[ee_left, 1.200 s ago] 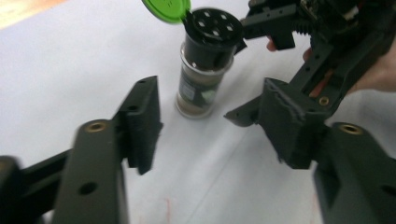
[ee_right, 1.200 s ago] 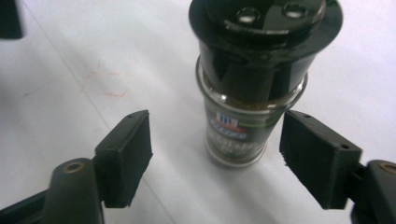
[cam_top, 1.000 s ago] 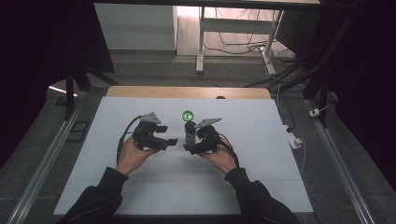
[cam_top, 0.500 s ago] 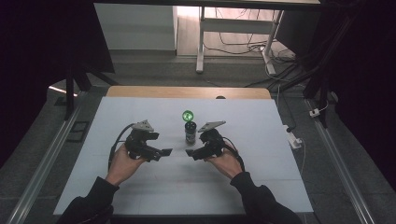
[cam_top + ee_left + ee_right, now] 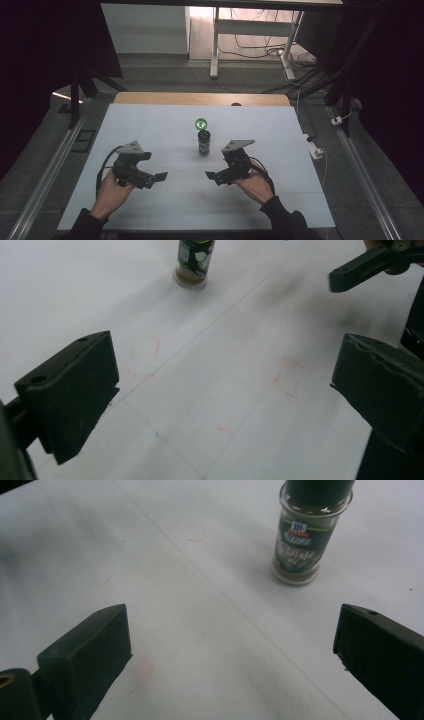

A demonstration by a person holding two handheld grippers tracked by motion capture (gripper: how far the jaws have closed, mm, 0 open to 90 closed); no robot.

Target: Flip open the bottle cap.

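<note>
My left gripper [image 5: 161, 176] stands with its jaws spread wide, having just been opening, and there is nothing between them; in the left gripper view only bare white table [image 5: 210, 390] lies in the gap. My right gripper [image 5: 210, 175] is the same: jaws wide apart, just opened further, holding nothing and touching nothing. The two grippers point inward at each other across the near middle of the table, their tips apart, each in one of my hands [image 5: 112, 192].

I count two grippers, two hands and one spice jar [image 5: 203, 142]. The jar stands upright on the table, beyond the gap between the two grippers and a little nearer my right one, apart from both. Its long axis runs straight up, base on the table and dark cap at the top. In the right gripper view the jar [image 5: 302, 545] shows a clear body with brownish contents low down and a dark green label facing the camera. From the high view one green disc [image 5: 201, 123] shows just behind the jar's top; I cannot tell what it is.

Faint red marks [image 5: 287, 377] dot the white table surface between the grippers.
</note>
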